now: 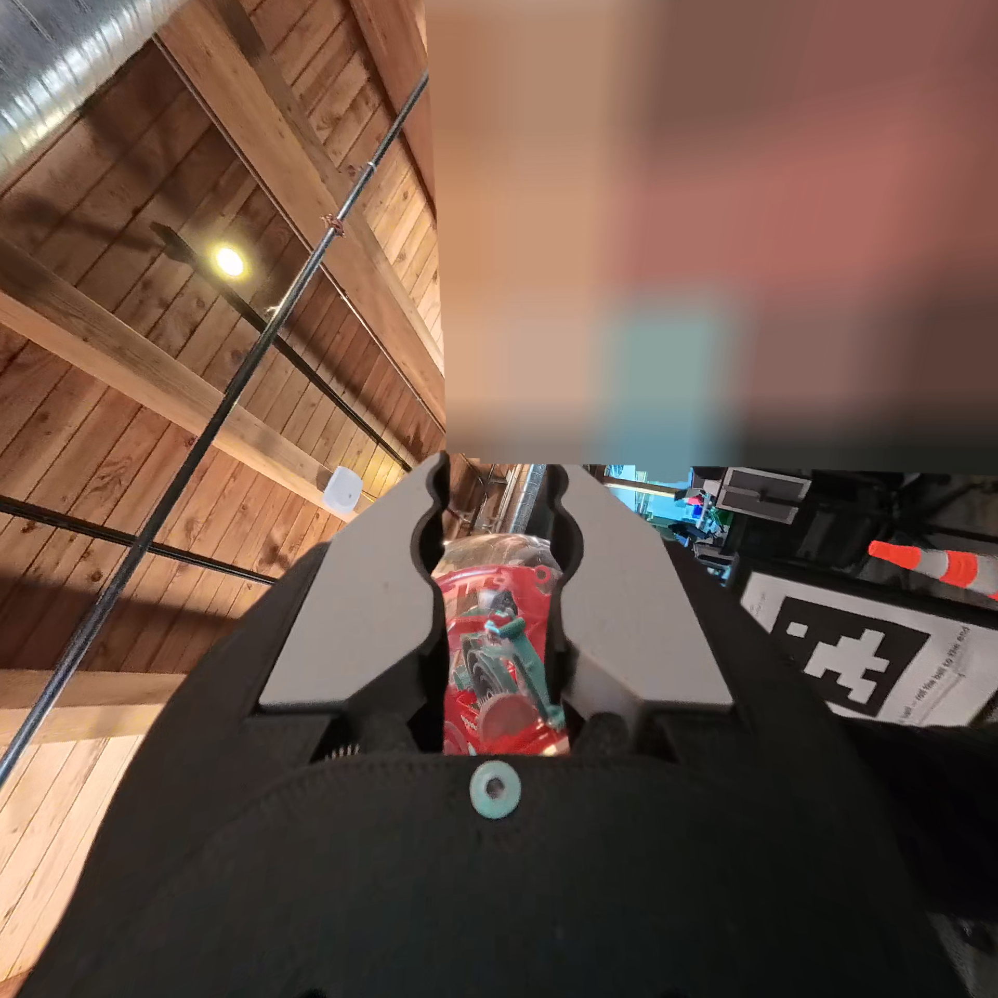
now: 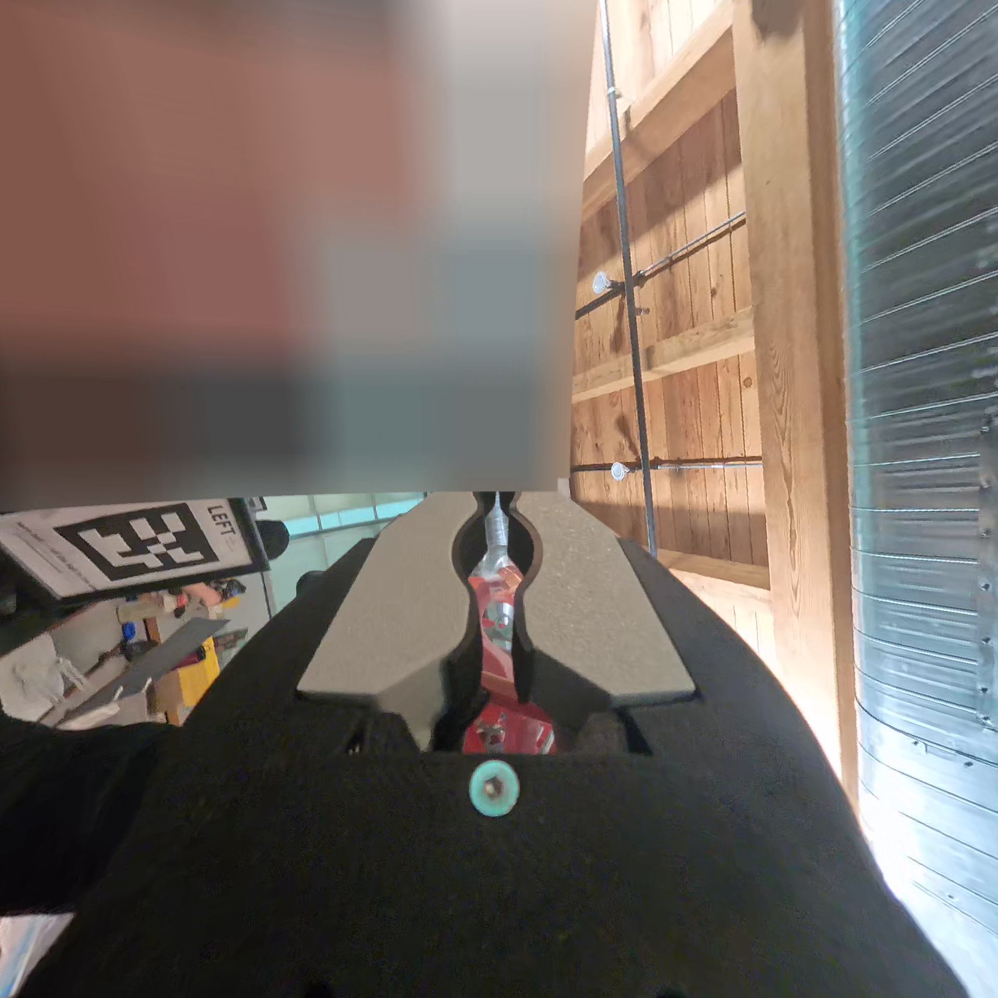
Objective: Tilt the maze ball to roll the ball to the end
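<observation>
The maze ball (image 1: 497, 637) is a clear sphere with red and green track parts inside. It is held up in the air between both grippers, and both wrist views tilt up toward the ceiling. My left gripper (image 1: 499, 475) is shut on the sphere, its grey fingers (image 1: 367, 610) pressed against the sides. My right gripper (image 2: 495, 499) is shut on the maze ball (image 2: 494, 610) from the other side, with only a narrow strip of red and clear plastic showing between its fingers (image 2: 399, 599). I cannot make out the small ball inside.
A wooden plank ceiling (image 1: 162, 378) with beams, thin metal rods (image 1: 259, 345), a lamp (image 1: 229, 261) and a silver duct (image 2: 929, 378) fills the background. The other gripper's marker tag (image 1: 842, 653) (image 2: 146, 540) is close by. An orange cone (image 1: 934, 561) and cluttered shelves (image 2: 135, 664) lie farther off.
</observation>
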`<control>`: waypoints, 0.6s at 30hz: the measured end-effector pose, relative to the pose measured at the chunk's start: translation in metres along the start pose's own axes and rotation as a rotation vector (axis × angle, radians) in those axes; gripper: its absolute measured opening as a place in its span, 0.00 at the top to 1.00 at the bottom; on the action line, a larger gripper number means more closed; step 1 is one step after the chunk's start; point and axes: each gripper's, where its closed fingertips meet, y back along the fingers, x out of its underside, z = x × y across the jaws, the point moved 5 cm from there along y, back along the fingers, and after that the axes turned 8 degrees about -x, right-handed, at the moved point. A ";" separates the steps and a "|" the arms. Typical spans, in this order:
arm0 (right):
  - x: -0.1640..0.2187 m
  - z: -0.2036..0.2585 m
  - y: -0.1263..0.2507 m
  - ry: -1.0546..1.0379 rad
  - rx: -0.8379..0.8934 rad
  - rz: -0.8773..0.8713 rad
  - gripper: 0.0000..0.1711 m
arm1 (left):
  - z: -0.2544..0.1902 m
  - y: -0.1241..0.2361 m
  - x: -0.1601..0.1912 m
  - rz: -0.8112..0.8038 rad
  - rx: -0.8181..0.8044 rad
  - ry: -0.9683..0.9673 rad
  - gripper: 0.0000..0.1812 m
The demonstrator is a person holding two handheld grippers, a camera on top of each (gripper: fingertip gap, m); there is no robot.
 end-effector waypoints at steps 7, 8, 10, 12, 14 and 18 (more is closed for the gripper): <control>-0.005 -0.010 -0.023 0.094 -0.029 0.115 1.00 | 0.018 -0.016 -0.003 0.007 -0.061 0.078 0.77; -0.006 -0.011 -0.024 0.100 -0.030 0.121 1.00 | 0.017 -0.018 -0.003 0.016 -0.063 0.069 0.76; -0.008 -0.013 -0.025 0.093 -0.031 0.107 1.00 | 0.017 -0.021 -0.005 0.013 -0.064 0.066 0.76; -0.011 -0.013 -0.028 0.098 -0.035 0.103 1.00 | 0.016 -0.022 -0.008 0.006 -0.056 0.063 0.76; -0.013 -0.012 -0.029 0.106 -0.035 0.101 1.00 | 0.015 -0.024 -0.010 0.002 -0.053 0.066 0.76; -0.022 -0.010 -0.032 0.117 -0.026 0.068 1.00 | 0.007 -0.028 -0.016 -0.003 -0.038 0.031 0.75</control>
